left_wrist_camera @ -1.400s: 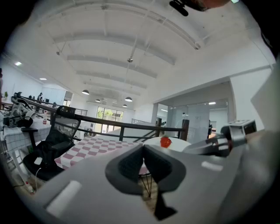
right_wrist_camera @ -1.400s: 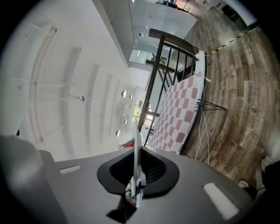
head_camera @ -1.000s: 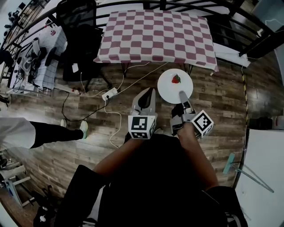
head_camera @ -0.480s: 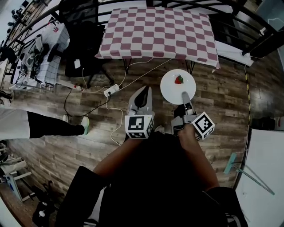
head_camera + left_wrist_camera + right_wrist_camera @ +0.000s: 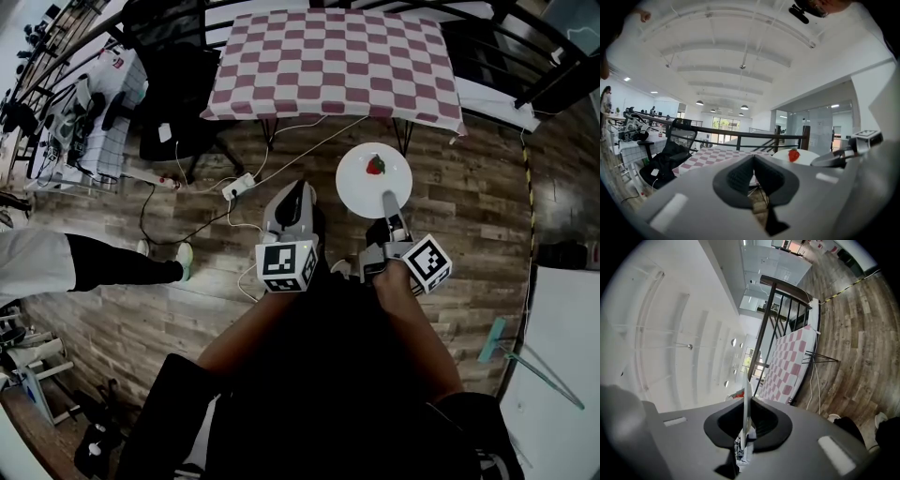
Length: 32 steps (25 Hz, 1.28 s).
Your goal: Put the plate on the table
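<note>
The right claw (image 5: 385,198) grips the plate (image 5: 361,186) by its near rim at centre frame, over the floor (image 5: 469,206) below the checked table (image 5: 328,56). The left claw (image 5: 292,191) is clenched, empty. The plate looks stiff, light, slippery and breakable, and its strawberry (image 5: 375,166) could roll.

The plate (image 5: 359,186) is white, smooth and faintly glossy. The far checked tablecloth (image 5: 333,66) is soft, matt fabric. The floor (image 5: 469,197) is brown wood planks with visible grain, and the railing (image 5: 740,134) looks like dark painted metal.
</note>
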Each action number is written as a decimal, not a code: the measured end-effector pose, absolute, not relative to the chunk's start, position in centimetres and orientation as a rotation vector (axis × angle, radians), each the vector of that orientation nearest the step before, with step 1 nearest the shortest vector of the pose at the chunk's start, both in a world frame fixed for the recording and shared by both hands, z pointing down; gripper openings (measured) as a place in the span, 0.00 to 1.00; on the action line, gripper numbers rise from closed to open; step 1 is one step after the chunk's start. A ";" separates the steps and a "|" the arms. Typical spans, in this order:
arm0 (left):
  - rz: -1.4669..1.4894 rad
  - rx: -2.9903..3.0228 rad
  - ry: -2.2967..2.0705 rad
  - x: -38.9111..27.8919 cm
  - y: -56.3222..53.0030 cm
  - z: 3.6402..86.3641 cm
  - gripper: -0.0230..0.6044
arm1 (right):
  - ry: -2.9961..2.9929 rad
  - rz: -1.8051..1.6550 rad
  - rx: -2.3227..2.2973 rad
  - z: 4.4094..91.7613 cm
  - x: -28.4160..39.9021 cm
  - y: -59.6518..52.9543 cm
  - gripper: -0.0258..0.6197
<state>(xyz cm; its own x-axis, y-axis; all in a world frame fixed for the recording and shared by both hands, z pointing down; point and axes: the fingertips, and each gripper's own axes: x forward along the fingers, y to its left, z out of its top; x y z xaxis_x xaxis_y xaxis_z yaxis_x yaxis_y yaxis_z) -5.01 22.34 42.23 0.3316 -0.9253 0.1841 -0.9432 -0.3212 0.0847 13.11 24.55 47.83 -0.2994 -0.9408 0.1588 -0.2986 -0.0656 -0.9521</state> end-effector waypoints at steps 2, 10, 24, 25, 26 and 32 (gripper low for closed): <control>0.148 2.425 -1.705 -4.7 22.3 42.0 0.05 | 1.611 -1.384 -1.325 47.8 13.2 24.6 0.07; 0.154 2.445 -1.692 -3.7 21.8 42.0 0.05 | 1.589 -1.405 -1.327 48.6 13.6 24.4 0.07; 0.139 2.415 -1.700 -4.6 19.8 42.7 0.05 | 1.648 -1.432 -1.320 48.9 12.2 22.2 0.07; 0.138 2.411 -1.701 -4.6 19.4 42.8 0.05 | 1.648 -1.433 -1.310 48.8 12.2 21.8 0.07; 0.136 2.407 -1.702 -4.6 19.1 42.9 0.05 | 1.648 -1.433 -1.304 48.8 12.1 21.5 0.07; 0.123 2.399 -1.674 -4.4 15.6 43.8 0.05 | 1.653 -1.412 -1.271 48.7 12.1 18.4 0.07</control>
<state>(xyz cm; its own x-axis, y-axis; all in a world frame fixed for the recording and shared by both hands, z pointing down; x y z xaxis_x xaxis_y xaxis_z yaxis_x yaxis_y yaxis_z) -4.38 15.62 43.77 0.3500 -0.9175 0.1889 -0.9352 -0.3307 0.1262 12.09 18.38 48.72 -0.3501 -0.9277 0.1298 -0.2730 -0.0315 -0.9615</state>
